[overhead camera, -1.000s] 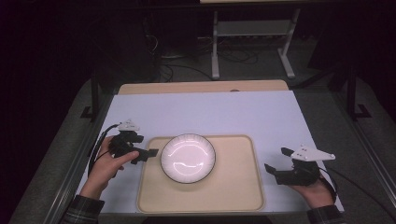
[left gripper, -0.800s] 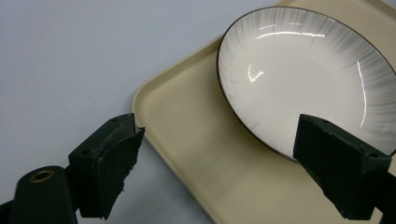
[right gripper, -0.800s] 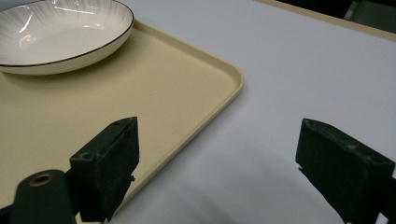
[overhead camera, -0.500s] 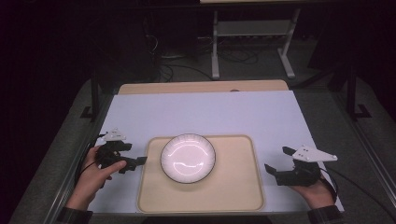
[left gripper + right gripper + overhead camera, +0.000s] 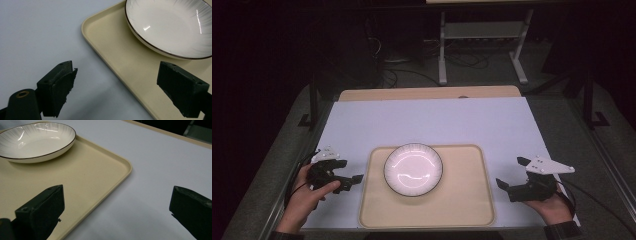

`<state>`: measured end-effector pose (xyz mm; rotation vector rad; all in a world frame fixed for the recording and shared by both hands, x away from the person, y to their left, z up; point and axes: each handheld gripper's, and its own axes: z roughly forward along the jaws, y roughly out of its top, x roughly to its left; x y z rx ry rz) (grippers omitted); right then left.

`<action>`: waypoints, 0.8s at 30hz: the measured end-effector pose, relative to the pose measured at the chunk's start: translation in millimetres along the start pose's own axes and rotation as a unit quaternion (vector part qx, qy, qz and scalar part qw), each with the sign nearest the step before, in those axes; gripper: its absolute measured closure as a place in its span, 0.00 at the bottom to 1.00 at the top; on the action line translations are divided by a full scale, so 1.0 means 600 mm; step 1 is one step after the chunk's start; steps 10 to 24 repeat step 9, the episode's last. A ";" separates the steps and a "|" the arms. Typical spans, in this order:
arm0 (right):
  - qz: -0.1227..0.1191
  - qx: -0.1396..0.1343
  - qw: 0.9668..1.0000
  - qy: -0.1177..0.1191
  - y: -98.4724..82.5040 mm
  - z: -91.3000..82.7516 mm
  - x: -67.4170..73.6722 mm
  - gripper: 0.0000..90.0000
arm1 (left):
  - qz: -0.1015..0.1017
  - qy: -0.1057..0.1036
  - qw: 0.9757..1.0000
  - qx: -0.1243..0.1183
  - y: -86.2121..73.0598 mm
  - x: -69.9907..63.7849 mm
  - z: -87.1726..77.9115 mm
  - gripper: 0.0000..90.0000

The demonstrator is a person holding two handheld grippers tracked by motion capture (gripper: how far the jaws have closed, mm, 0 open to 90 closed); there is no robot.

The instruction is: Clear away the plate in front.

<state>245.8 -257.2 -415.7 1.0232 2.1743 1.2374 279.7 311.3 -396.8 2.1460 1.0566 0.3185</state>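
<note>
A white bowl with a dark rim [image 5: 413,169] [image 5: 170,27] [image 5: 35,141] rests on the left half of a beige tray [image 5: 462,200] [image 5: 120,57] [image 5: 85,177]. My left gripper [image 5: 353,181] [image 5: 116,92] is open, low beside the tray's left edge, one jaw over the white table and the other over the tray. My right gripper [image 5: 510,174] [image 5: 116,213] is open too, just off the tray's right edge, with nothing between its jaws.
The white table sheet [image 5: 432,120] spreads behind the tray, with a wooden strip [image 5: 427,93] along its far edge. A metal rack stand [image 5: 482,45] and cables sit on the dark floor beyond. Table side rails run left and right.
My left gripper has drawn back toward the person and down along the tray's left edge, away from the bowl. The right gripper has stayed put.
</note>
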 end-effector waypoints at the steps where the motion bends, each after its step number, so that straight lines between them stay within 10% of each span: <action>1: 0.000 0.000 1.000 -0.001 0.000 0.000 0.000 0.00 | 0.001 0.002 1.000 0.002 -0.006 0.000 0.000 0.15; 24: -0.001 0.001 1.000 0.000 -0.001 0.001 0.000 0.00 | 0.002 0.002 1.000 0.004 -0.015 0.000 0.000 0.15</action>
